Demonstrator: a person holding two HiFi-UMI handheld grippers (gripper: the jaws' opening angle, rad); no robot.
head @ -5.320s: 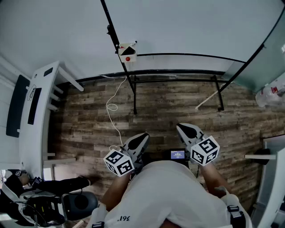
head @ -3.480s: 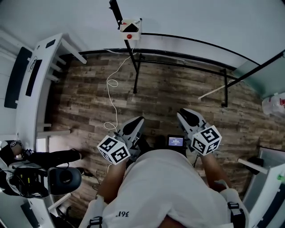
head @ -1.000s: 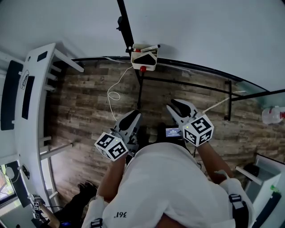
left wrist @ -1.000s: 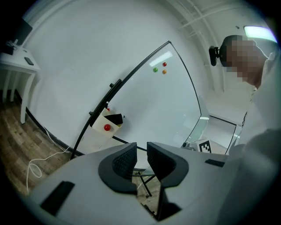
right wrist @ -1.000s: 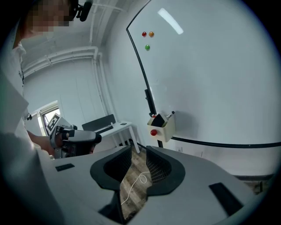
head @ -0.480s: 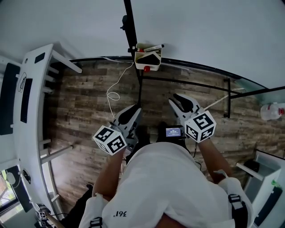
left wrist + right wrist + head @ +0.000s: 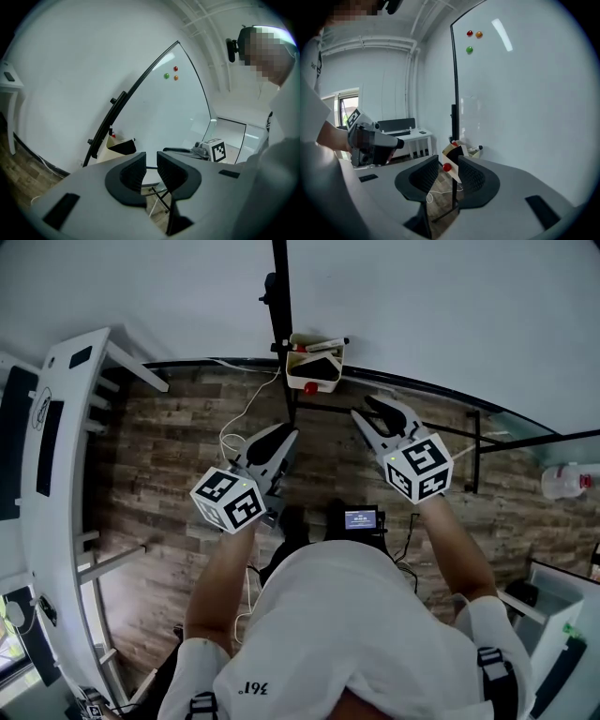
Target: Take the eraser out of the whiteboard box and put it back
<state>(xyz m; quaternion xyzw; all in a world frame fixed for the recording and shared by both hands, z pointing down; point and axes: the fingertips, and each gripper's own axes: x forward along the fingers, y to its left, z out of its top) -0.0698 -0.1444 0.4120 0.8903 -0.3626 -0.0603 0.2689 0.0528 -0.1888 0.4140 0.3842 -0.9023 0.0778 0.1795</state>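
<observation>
The cream whiteboard box (image 7: 316, 359) hangs on the black frame post at the whiteboard's lower edge. The black eraser (image 7: 317, 358) sits in it, with a marker (image 7: 322, 343) along the top and a red knob (image 7: 310, 387) below. My left gripper (image 7: 287, 433) is below and left of the box, jaws slightly apart and empty. My right gripper (image 7: 373, 407) is to the box's right; its jaws have just been opening, with nothing between them. The left gripper view has the box (image 7: 117, 144) beyond my left gripper (image 7: 150, 157). In the right gripper view the box (image 7: 454, 151) stands past my right gripper (image 7: 447, 164).
The whiteboard (image 7: 431, 296) fills the top on a black stand (image 7: 469, 442) over wood flooring. A white desk (image 7: 56, 446) runs along the left and a white cable (image 7: 234, 432) lies on the floor. A small screen (image 7: 361, 518) is at the person's front. Coloured magnets (image 7: 171, 75) stick on the board.
Both grippers have moved up the picture toward the box, the right one now close beside it. The box sits slightly lower in the head view.
</observation>
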